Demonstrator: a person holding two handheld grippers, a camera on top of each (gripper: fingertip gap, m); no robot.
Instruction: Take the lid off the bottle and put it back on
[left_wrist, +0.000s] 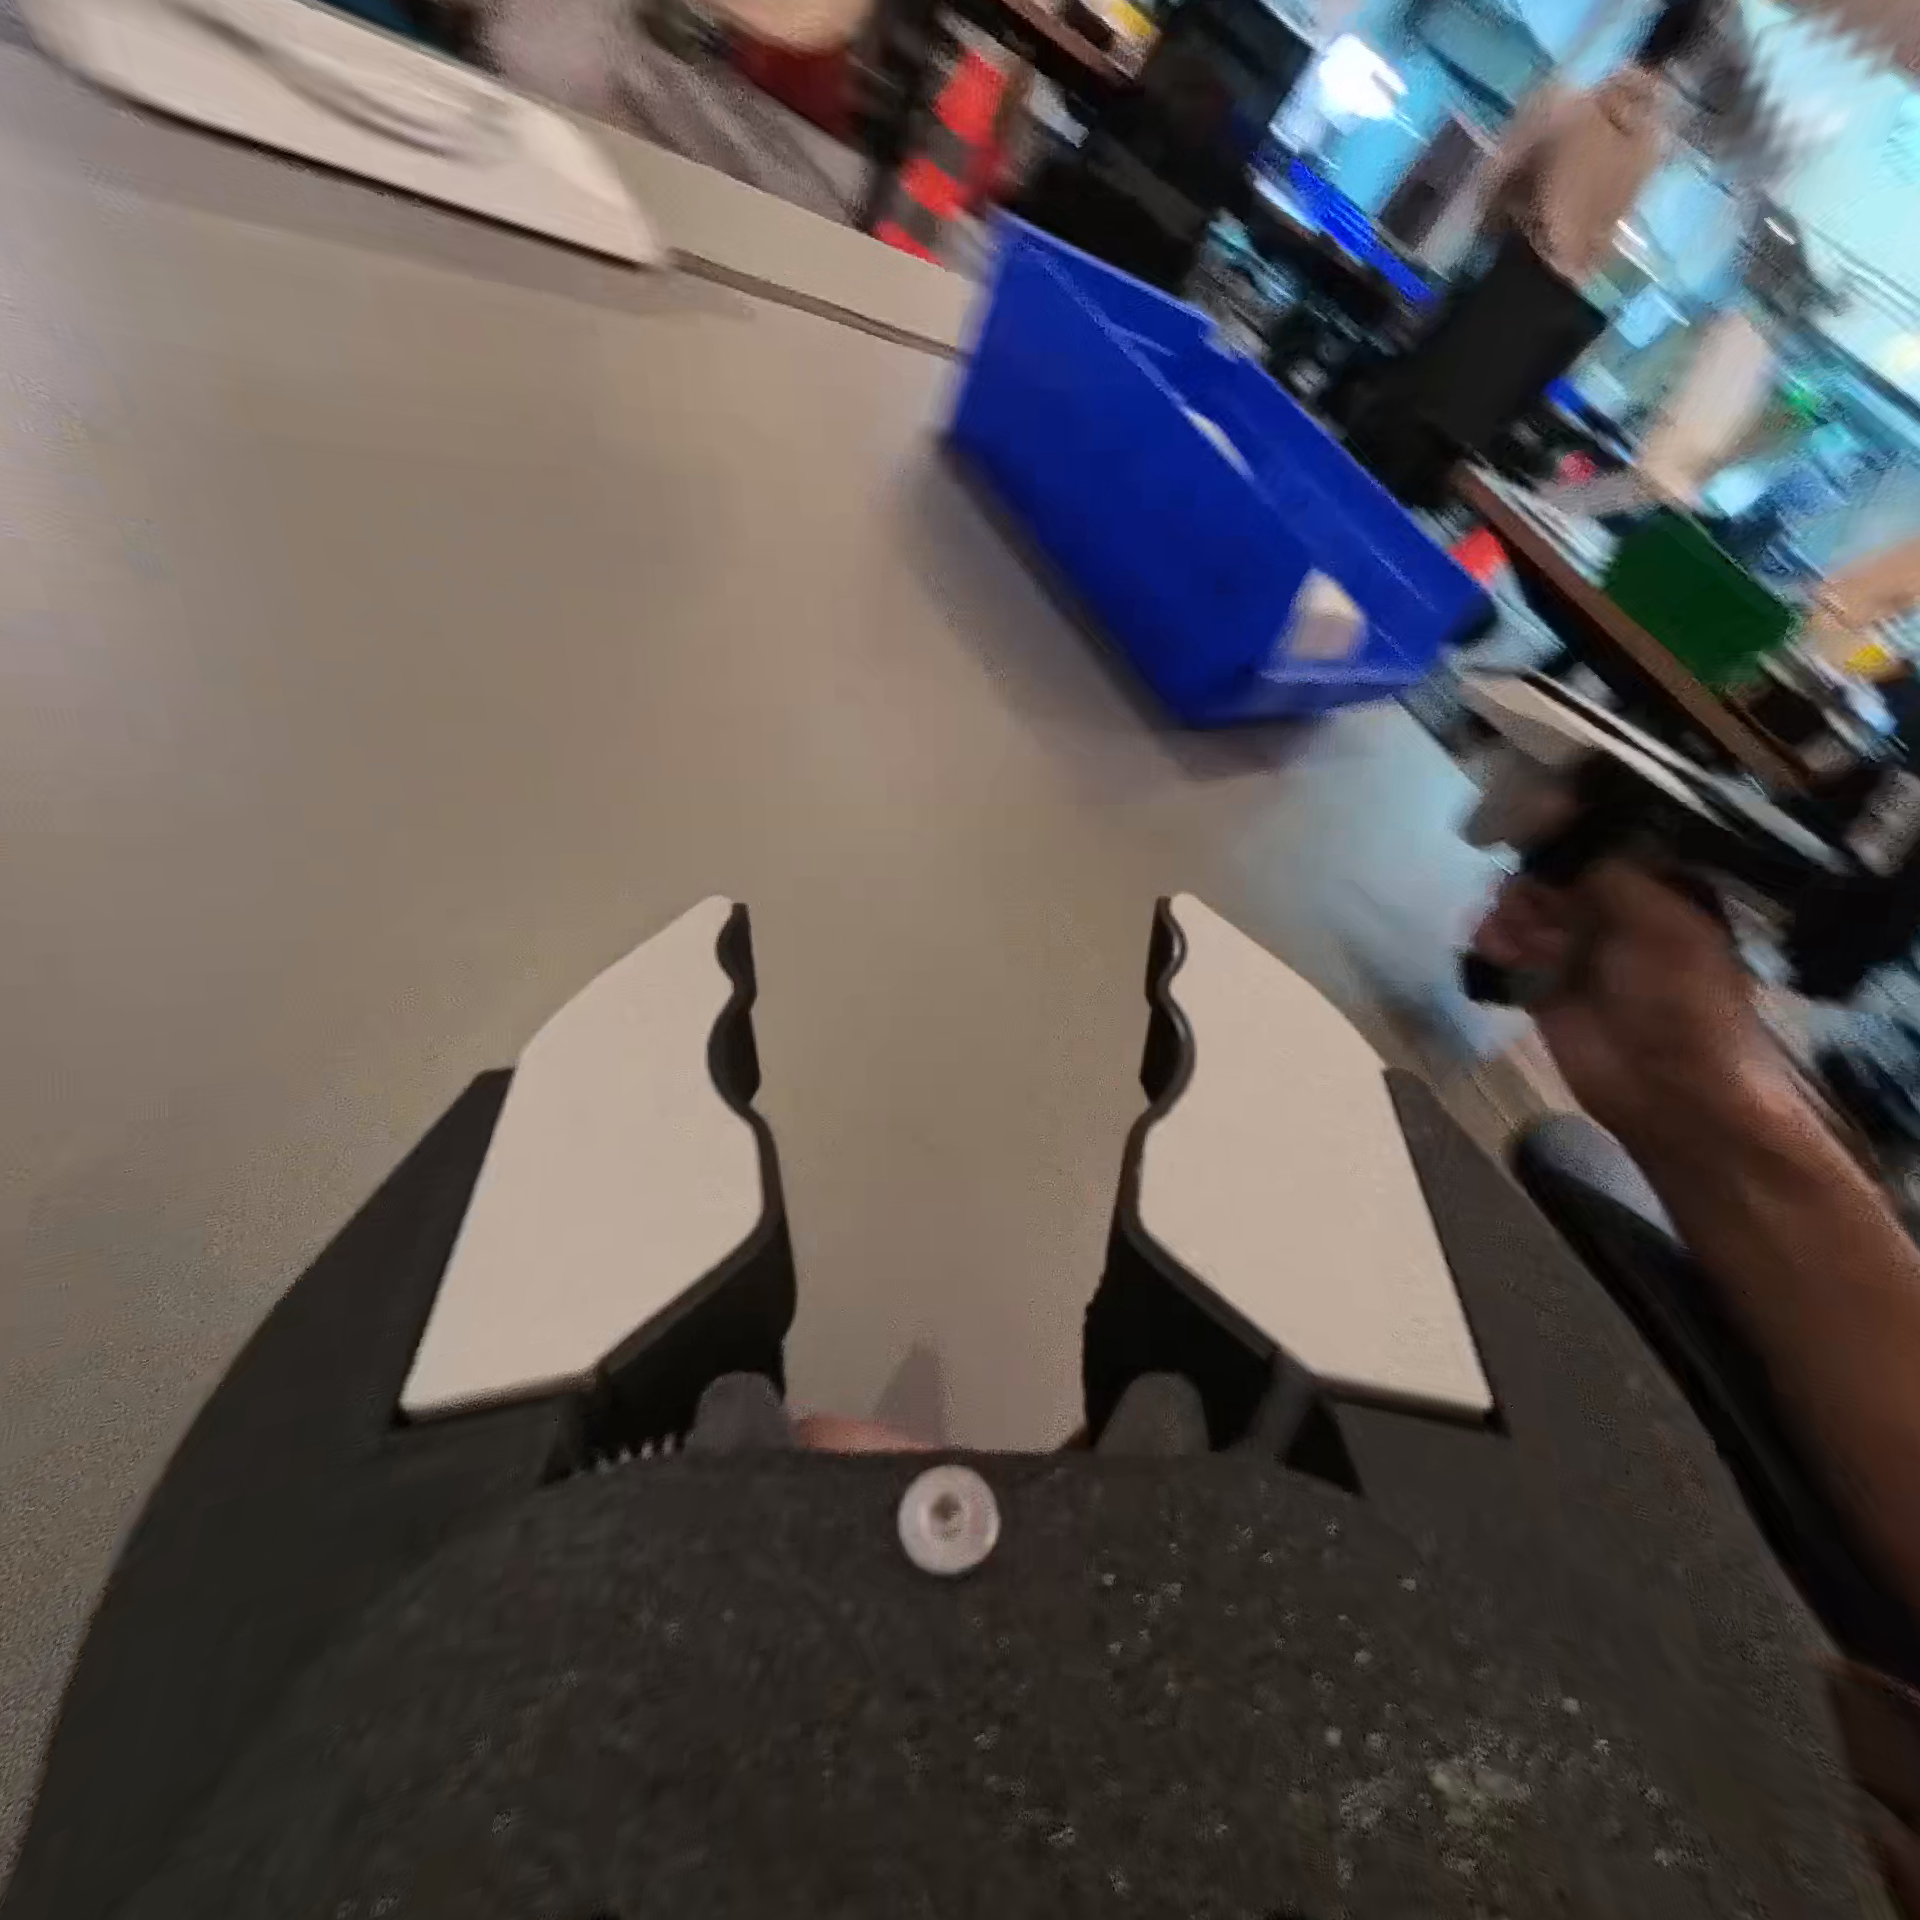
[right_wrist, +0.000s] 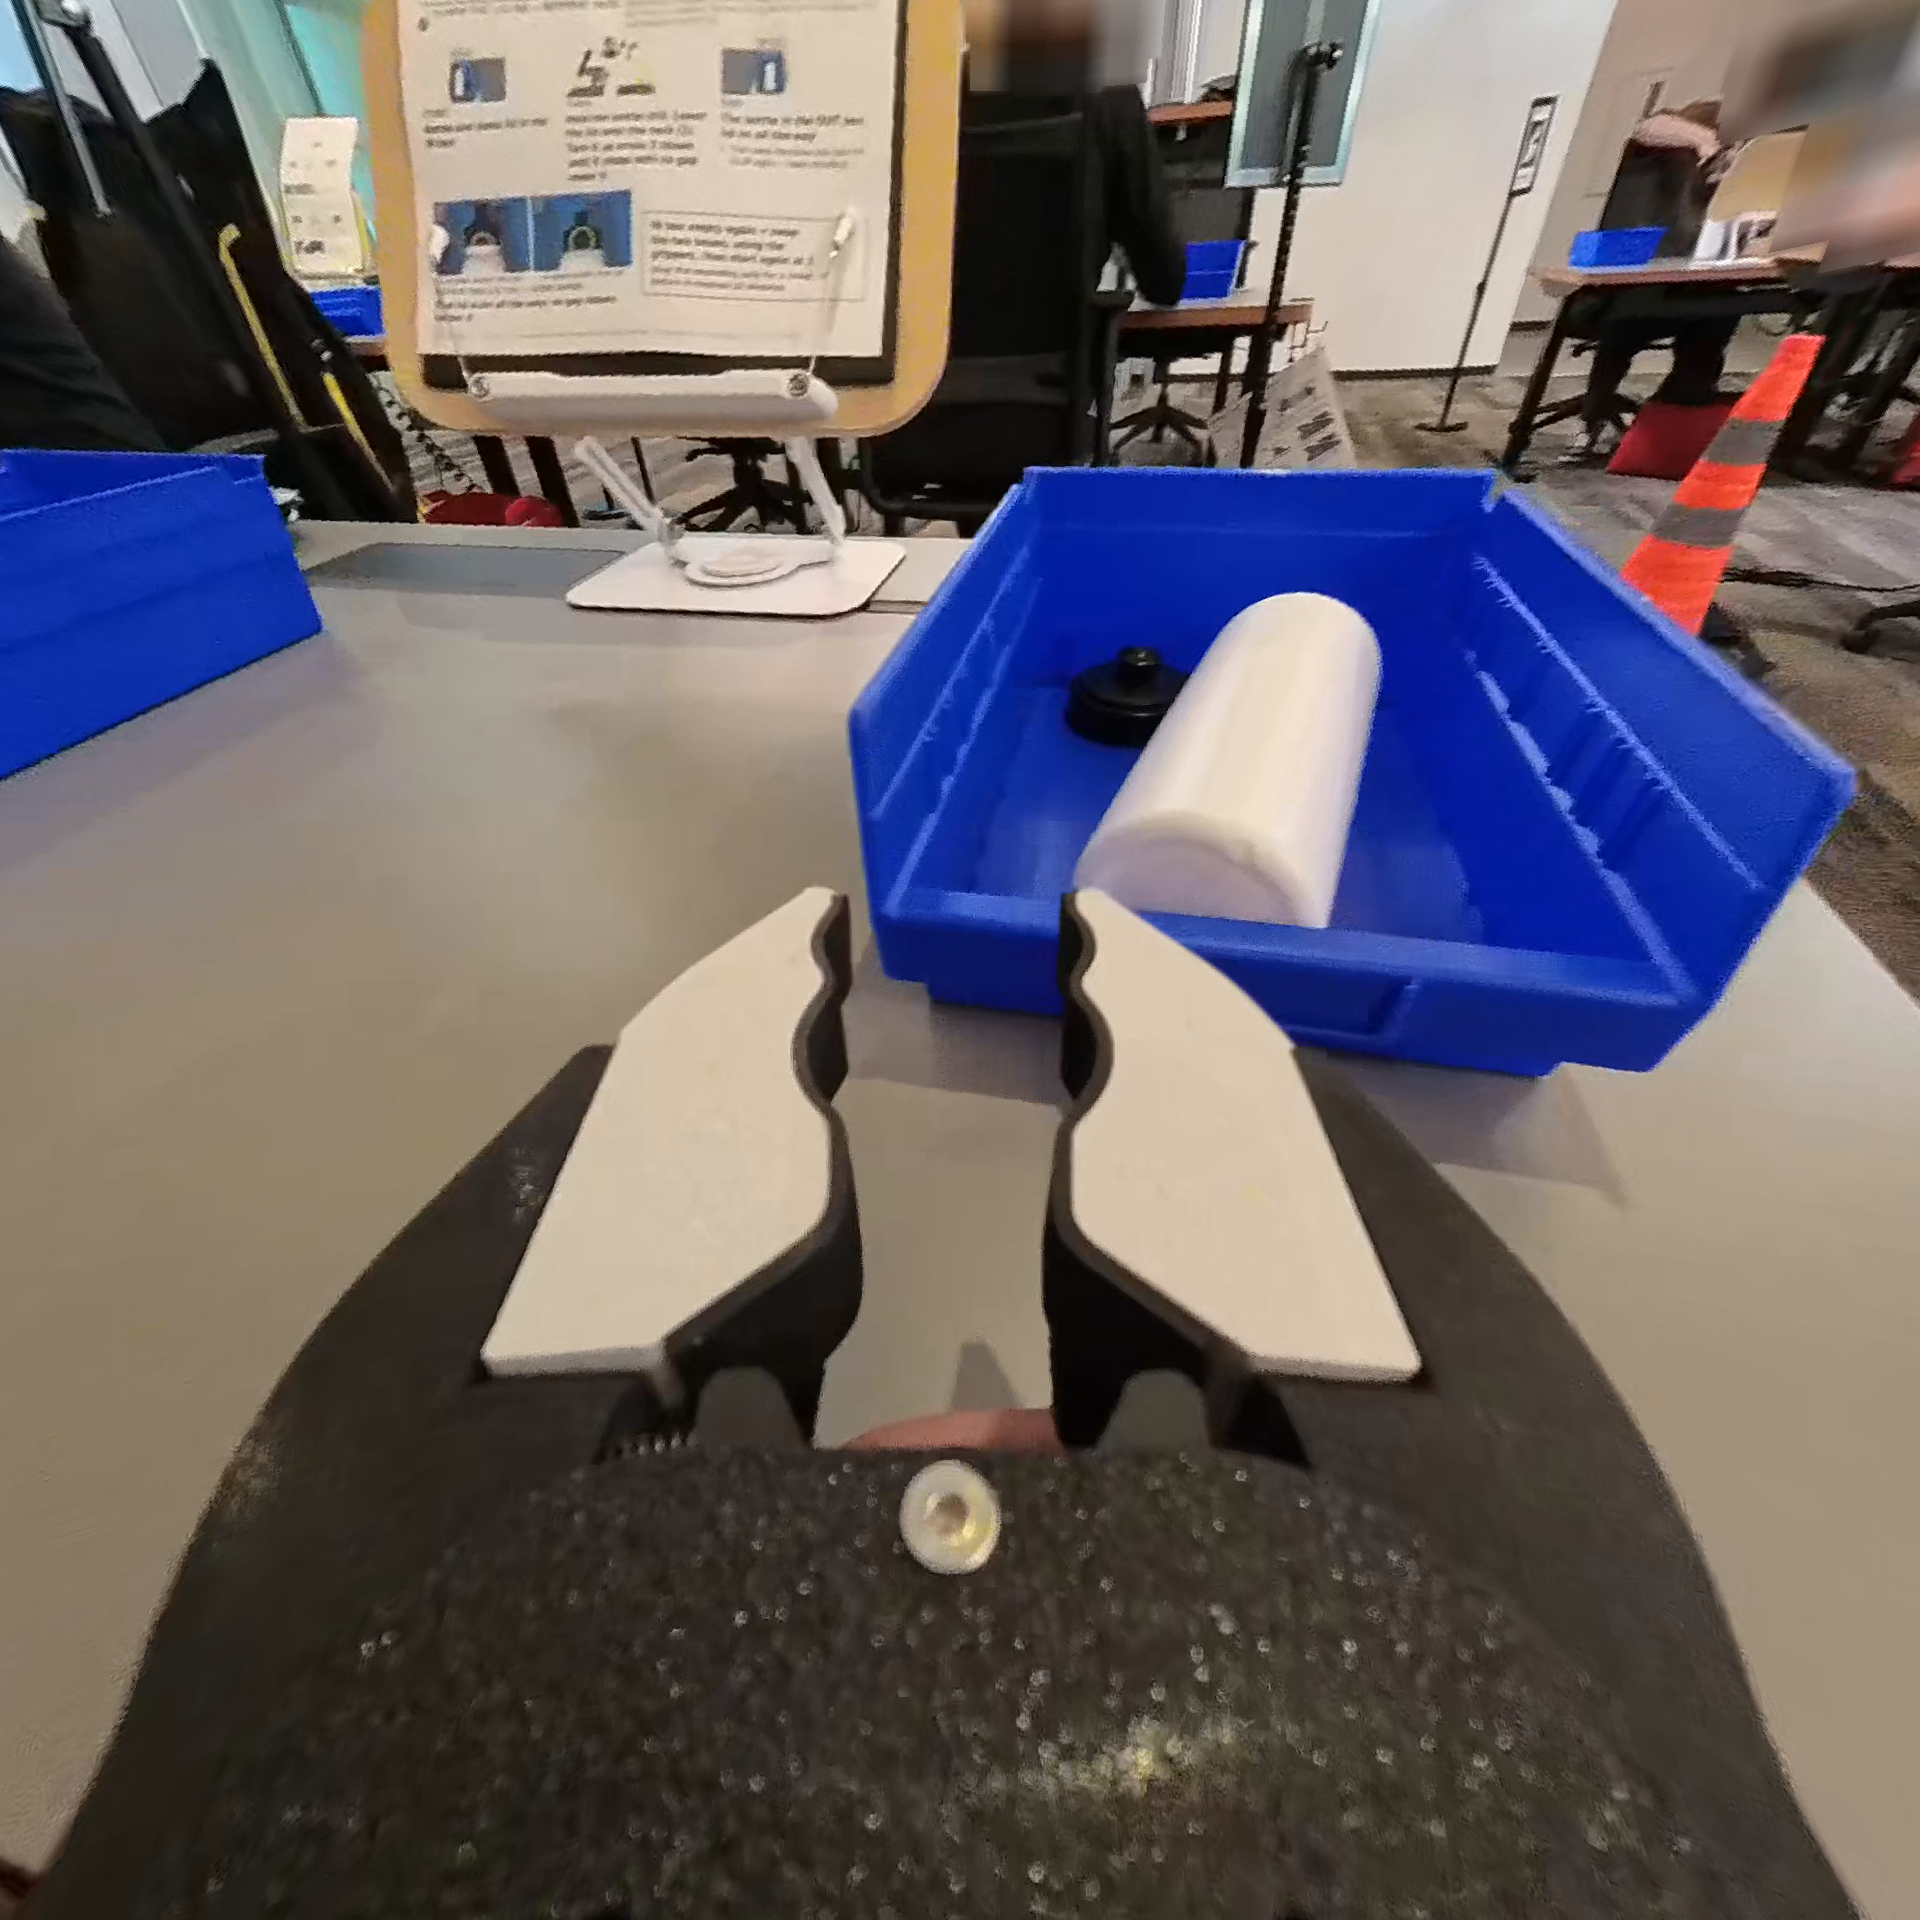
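Note:
In the right wrist view a white bottle (right_wrist: 1236, 769) lies on its side in a blue bin (right_wrist: 1538, 997) on the grey table (right_wrist: 416, 935). A black lid (right_wrist: 1127, 696) sits on the bin floor to the left of the bottle. My right gripper (right_wrist: 956, 914) hovers just in front of the bin's near wall, its jaws partly open with only table between them. The left wrist view is blurred. My left gripper (left_wrist: 951, 914) is wide open and empty over bare table, with the blue bin (left_wrist: 1195, 499) ahead to the right. A hand holding the other gripper (left_wrist: 1621, 935) is at the right edge.
A second blue bin (right_wrist: 135, 582) stands at the left. An instruction sheet on a white stand (right_wrist: 655, 208) is at the table's far edge. An orange cone (right_wrist: 1725, 488) stands on the floor beyond the right side. Desks and chairs fill the background.

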